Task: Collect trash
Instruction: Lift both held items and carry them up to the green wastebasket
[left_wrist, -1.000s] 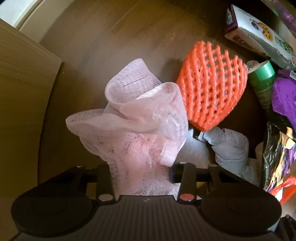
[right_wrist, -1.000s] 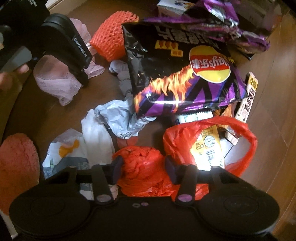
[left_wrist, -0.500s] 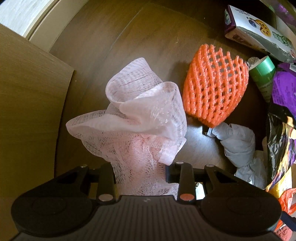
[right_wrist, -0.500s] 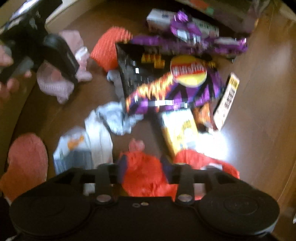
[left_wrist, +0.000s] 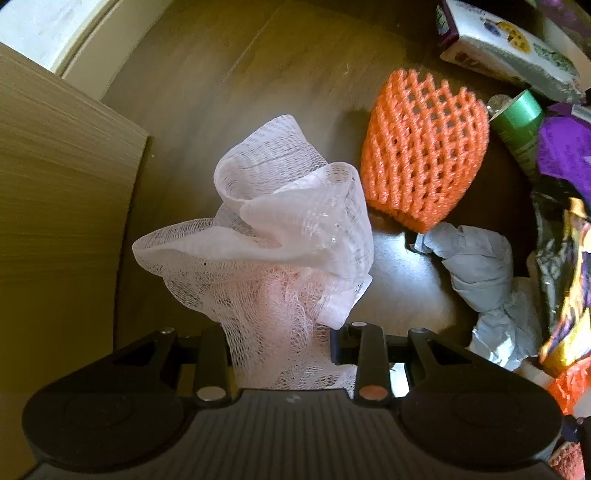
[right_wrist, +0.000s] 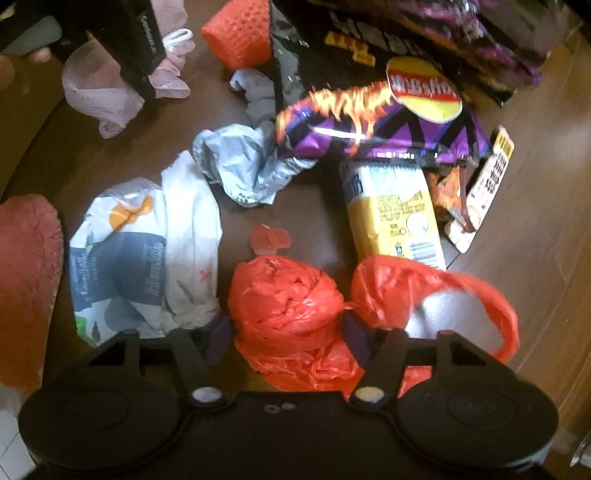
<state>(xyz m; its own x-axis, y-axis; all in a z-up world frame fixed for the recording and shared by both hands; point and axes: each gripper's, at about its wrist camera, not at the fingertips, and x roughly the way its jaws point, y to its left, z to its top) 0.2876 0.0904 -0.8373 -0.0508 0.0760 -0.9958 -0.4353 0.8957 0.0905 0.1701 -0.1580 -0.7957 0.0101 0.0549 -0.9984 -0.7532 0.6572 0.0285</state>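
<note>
Gripping pink netting (left_wrist: 280, 236), left gripper (left_wrist: 282, 345) at lower centre; right gripper (right_wrist: 288, 332) apparently loose around red bag (right_wrist: 284, 299), jaws just widened.

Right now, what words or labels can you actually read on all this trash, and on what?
"Health": sideways on the white plastic bag.
Too blurred: the red-and-yellow logo lettering on the chip bag.
Too small to read: print on the yellow carton, the white card and the printed box.

matte black left gripper (left_wrist: 282, 345), ribbed housing, round silver pivot screws
</note>
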